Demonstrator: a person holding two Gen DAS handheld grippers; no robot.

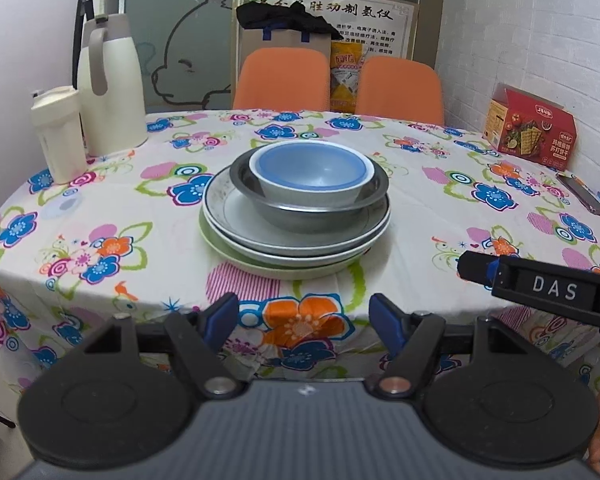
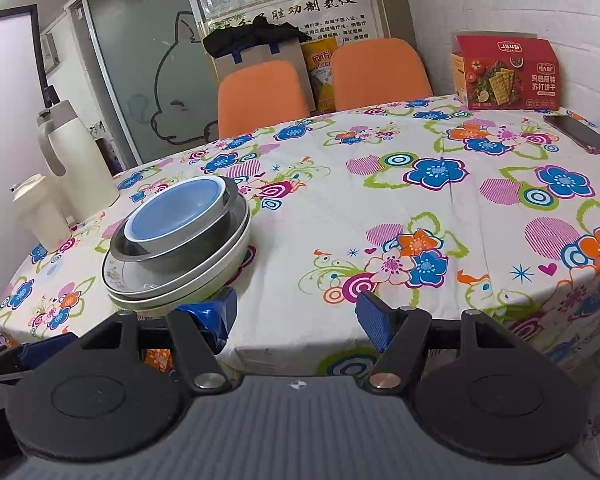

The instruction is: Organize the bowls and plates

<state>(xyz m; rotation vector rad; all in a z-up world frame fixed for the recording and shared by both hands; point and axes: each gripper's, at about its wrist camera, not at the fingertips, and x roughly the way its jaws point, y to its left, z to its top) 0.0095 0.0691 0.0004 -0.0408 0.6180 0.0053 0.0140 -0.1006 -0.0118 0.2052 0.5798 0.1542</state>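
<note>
One stack stands on the flowered tablecloth (image 1: 420,200). At its bottom lies a pale green plate (image 1: 260,266), with two white plates (image 1: 236,216) on it. On these sits a steel bowl (image 1: 300,218), and a blue-lined white bowl (image 1: 310,172) nests inside it. My left gripper (image 1: 304,320) hangs open at the table's near edge, straight before the stack and apart from it. In the right wrist view the stack (image 2: 176,248) is to the left. My right gripper (image 2: 296,316) is open, its left fingertip (image 2: 220,312) close to the plates' rim. Its body (image 1: 552,288) shows in the left wrist view.
A cream thermos jug (image 1: 110,88) and a small cream bottle (image 1: 58,134) stand at the table's left. A red cracker box (image 2: 506,74) and a phone (image 2: 578,134) lie far right. Two orange chairs (image 1: 282,78) stand behind the table.
</note>
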